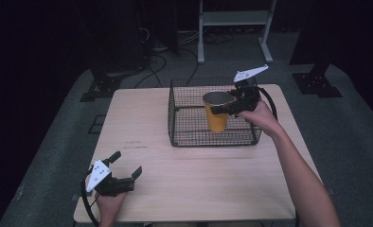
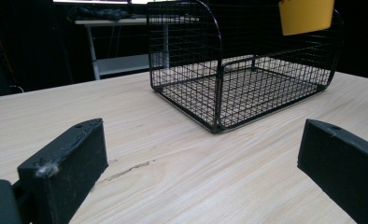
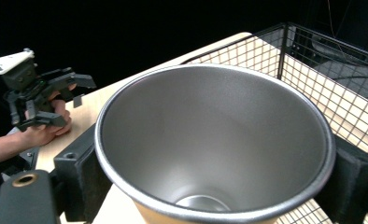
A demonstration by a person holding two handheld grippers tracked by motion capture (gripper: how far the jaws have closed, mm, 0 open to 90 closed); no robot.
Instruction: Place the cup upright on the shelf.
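A yellow cup (image 1: pixel 217 113) with a steel inside hangs upright over the black wire basket (image 1: pixel 175 118), off its floor. My right gripper (image 1: pixel 222 108) is shut on the cup near the rim. In the right gripper view the cup (image 3: pixel 215 140) sits between both jaws of that gripper (image 3: pixel 217 179), and the basket wall (image 3: pixel 313 93) runs behind. My left gripper (image 1: pixel 126 163) rests open at the table's near left corner, holding nothing. From the left gripper (image 2: pixel 203 163) the basket (image 2: pixel 238 88) stands ahead, with the cup's base (image 2: pixel 306 16) near its top edge.
The basket stands on the back right part of a light wooden table (image 1: pixel 142 123). The left gripper (image 3: pixel 72 100) shows far off in the right gripper view. A white shelf frame (image 1: pixel 232 19), dark stands and cables are on the floor behind the table.
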